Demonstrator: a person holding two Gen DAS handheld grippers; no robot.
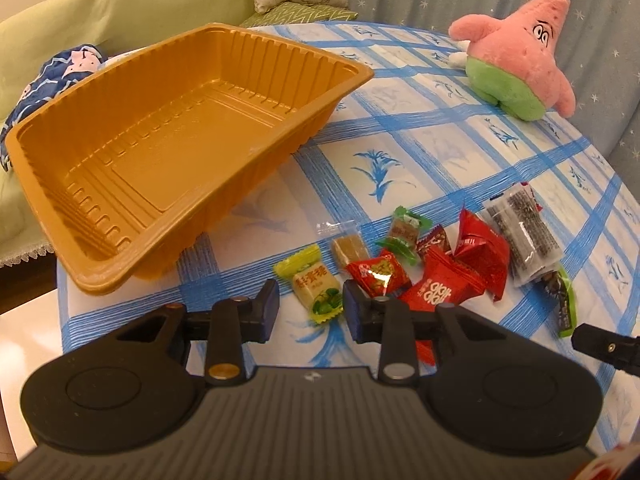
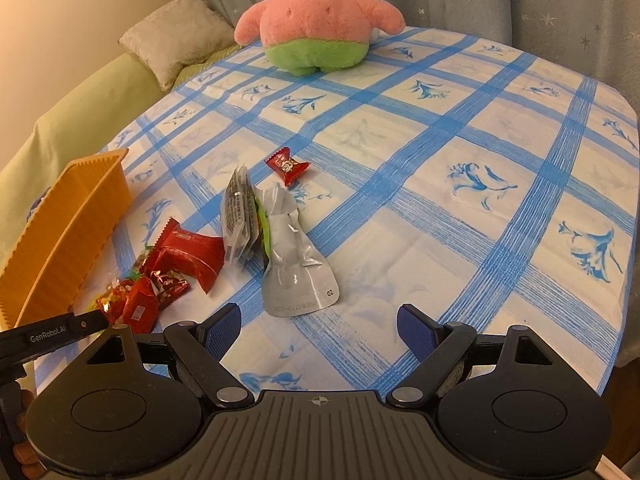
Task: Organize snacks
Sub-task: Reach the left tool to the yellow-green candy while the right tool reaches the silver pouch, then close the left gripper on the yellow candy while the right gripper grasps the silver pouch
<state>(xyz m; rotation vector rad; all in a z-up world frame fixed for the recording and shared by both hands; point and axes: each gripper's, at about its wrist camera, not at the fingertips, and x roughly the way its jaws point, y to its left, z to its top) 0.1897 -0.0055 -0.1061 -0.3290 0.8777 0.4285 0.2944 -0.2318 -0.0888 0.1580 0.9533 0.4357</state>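
Tray (image 1: 192, 128) interior only from left wrist.

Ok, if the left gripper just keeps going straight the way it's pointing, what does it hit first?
Most likely the yellow-green wrapped candy, lying on the tablecloth just ahead of the left gripper, roughly between its open jaws. Depth is hard to judge, so it might touch the cloth just short of it.

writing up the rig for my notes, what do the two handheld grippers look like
Both grippers, left and right, share one build: a black ribbed body with two round black discs, black linkage arms with silver pivot pins, and blue textured pads. The left one's side reads "GenRobot.AI" in white.
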